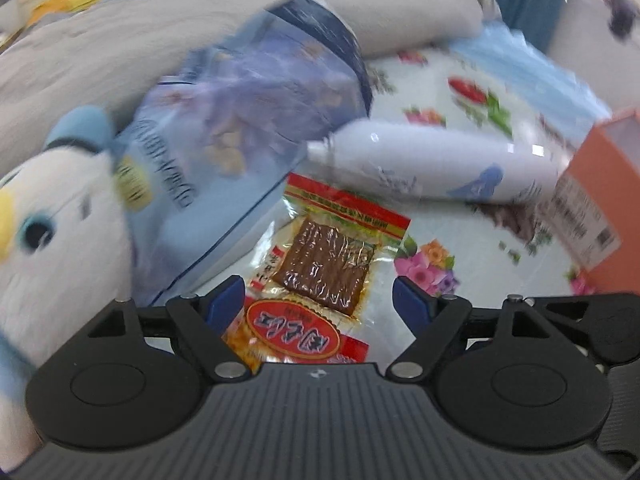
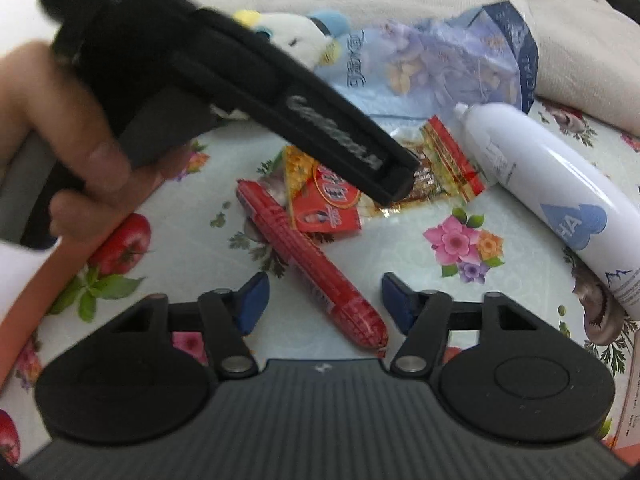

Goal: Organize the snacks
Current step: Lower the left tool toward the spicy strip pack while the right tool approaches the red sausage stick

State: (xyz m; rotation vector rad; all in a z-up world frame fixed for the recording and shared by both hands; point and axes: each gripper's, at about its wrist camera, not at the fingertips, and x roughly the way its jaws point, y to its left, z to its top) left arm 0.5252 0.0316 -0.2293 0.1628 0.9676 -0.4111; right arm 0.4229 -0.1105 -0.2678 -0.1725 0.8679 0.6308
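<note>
On the flowered table, your left claw [image 1: 318,300] hangs wide open and empty over the snack packet [image 1: 332,256].
Your right claw [image 2: 322,300], part open and empty, straddles the red sausage [image 2: 308,256], lying slantwise between its tips.

Surface: floral-print cloth [image 2: 400,256], pale ground with flowers and fruit
Centre: clear-and-red snack packet [image 1: 320,260], flat; red sausage stick [image 2: 308,264] just beside it
Right: white spray bottle [image 2: 560,184], on its side
Rear: blue snack bag [image 1: 248,120], plush toy [image 1: 52,232], grey fabric [image 1: 160,32]
Edge: orange box [image 1: 592,208]
</note>
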